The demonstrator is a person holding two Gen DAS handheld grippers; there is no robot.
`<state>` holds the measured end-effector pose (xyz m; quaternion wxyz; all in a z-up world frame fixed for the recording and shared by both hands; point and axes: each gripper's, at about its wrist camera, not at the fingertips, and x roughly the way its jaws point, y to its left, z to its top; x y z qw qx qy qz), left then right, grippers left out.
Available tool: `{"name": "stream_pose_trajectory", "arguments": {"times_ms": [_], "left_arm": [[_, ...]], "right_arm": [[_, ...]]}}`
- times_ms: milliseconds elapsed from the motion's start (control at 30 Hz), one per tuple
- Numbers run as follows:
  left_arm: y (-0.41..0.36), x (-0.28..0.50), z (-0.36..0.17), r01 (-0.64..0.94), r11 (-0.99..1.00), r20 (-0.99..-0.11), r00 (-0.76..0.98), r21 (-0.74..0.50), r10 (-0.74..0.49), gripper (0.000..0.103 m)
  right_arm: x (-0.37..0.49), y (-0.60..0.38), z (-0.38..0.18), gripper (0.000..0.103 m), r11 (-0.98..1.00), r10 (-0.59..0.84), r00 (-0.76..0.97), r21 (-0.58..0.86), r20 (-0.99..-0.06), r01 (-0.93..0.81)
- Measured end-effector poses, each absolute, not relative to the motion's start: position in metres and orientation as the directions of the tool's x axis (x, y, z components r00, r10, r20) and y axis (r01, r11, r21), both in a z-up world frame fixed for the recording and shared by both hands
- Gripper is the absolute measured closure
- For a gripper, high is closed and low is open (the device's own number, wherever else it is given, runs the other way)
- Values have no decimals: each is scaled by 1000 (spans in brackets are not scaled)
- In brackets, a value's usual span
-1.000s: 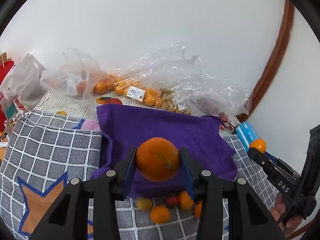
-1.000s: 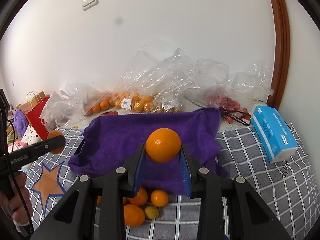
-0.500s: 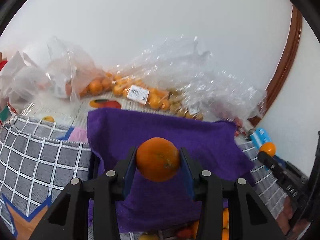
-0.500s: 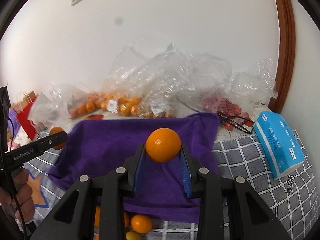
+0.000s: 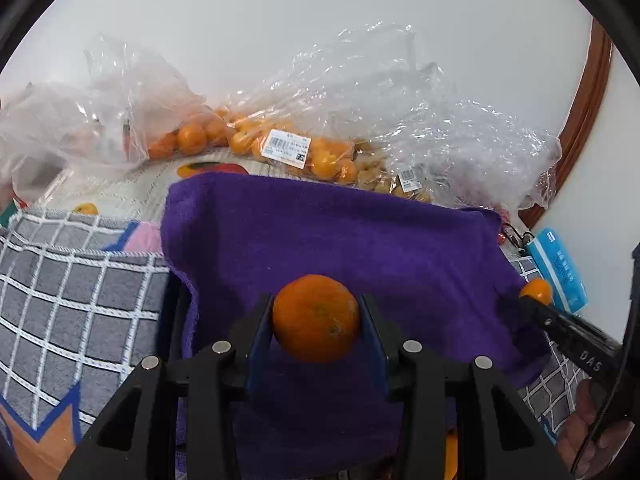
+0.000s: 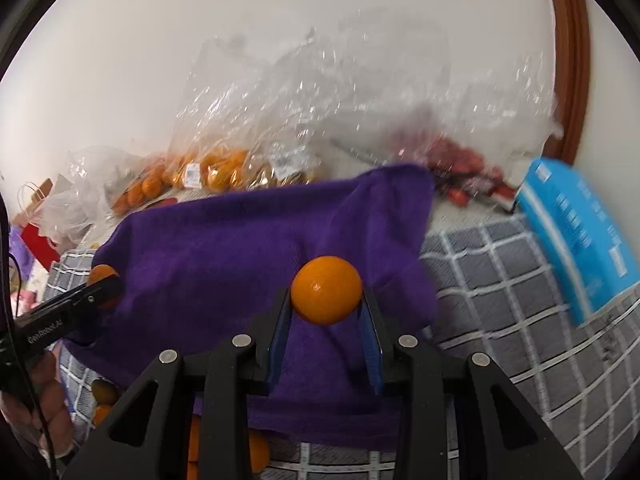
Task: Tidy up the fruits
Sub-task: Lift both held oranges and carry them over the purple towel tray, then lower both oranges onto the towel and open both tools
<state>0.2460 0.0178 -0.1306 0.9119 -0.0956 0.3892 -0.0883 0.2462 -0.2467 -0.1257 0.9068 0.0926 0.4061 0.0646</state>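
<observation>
My left gripper (image 5: 316, 322) is shut on an orange (image 5: 316, 317) and holds it above the purple towel (image 5: 320, 236). My right gripper (image 6: 326, 308) is shut on a smaller orange (image 6: 326, 290) above the same towel (image 6: 224, 240). Each gripper shows at the edge of the other's view, the right one (image 5: 536, 294) with its orange, the left one (image 6: 102, 280) with its own. Loose small fruits (image 6: 104, 394) lie on the checked cloth below the towel's near edge, partly hidden by my fingers.
Clear plastic bags of oranges (image 5: 288, 148) and other fruit lie along the wall behind the towel. A blue tissue pack (image 6: 580, 236) lies at the right on the grey checked cloth (image 6: 500, 280). Red fruits (image 6: 460, 168) sit by the brown door frame.
Both grippers have moved forward over the purple towel with their oranges still held. The loose fruits near the towel's edge have slipped down and mostly out of view.
</observation>
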Motion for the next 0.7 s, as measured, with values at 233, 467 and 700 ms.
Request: {"name": "stream_pose_trajectory", "arguments": {"times_ms": [233, 467, 700], "left_arm": [[18, 251, -142, 69, 972, -726, 653, -226, -215, 63], [15, 255, -150, 62, 977, -750, 631, -204, -197, 63], [16, 256, -152, 60, 980, -759, 624, -189, -185, 63]], "right_arm": [[252, -239, -143, 70, 978, 189, 626, 203, -756, -50], [253, -232, -153, 70, 981, 180, 607, 187, -774, -53], [251, -226, -154, 68, 987, 157, 620, 149, -769, -65]]}}
